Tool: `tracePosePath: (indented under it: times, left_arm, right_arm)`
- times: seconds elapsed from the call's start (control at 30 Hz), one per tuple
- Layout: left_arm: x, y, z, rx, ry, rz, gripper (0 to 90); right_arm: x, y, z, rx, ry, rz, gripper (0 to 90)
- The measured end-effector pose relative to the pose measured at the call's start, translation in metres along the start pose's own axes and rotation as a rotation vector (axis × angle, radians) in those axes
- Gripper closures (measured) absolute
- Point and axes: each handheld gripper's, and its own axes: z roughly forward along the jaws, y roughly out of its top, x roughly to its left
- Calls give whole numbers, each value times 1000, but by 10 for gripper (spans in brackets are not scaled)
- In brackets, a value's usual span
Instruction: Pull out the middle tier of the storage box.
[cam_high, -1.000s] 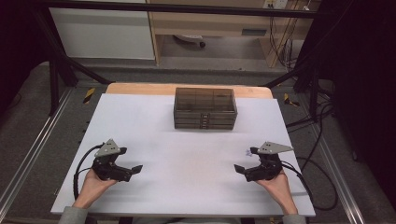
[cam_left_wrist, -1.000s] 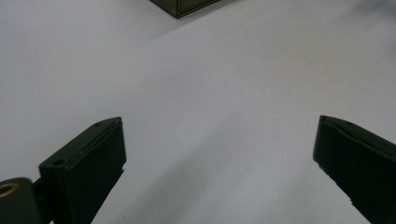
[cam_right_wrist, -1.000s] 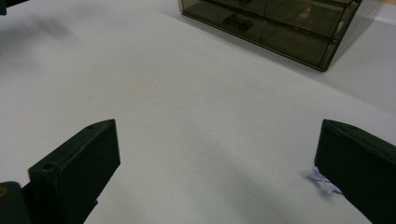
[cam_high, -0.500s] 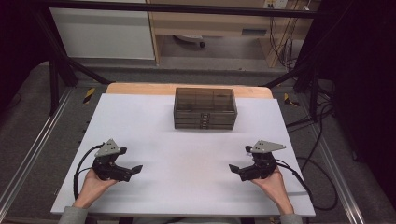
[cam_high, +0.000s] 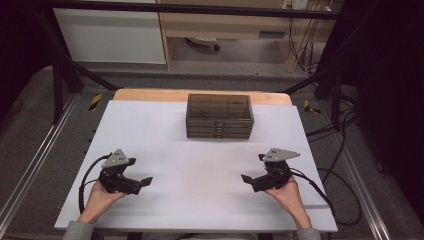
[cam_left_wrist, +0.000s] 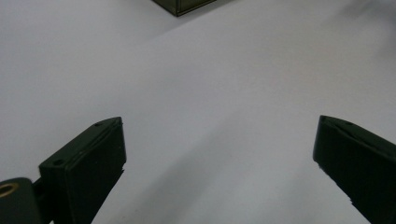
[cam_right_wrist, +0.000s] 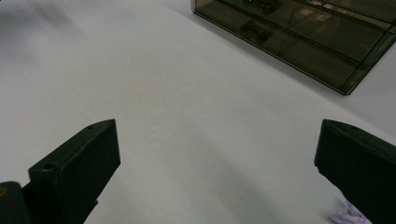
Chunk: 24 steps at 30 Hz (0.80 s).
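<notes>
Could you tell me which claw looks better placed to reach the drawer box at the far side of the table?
Probably the right claw: its own view takes in the drawer box front with its handles, while the left claw view catches just a corner. Both are open, empty and about equally far back.

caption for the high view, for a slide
Person holds the left gripper and right gripper, both open, on a white table before a closed smoky drawer box.
</notes>
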Motion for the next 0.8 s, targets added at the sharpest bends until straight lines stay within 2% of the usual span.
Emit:
tracePosePath:
  times: [0.8]
  left_arm:
    - [2,0,0,0,4,-5,23]
  right_arm:
    - [12,27,14,17,-27,-93,10]
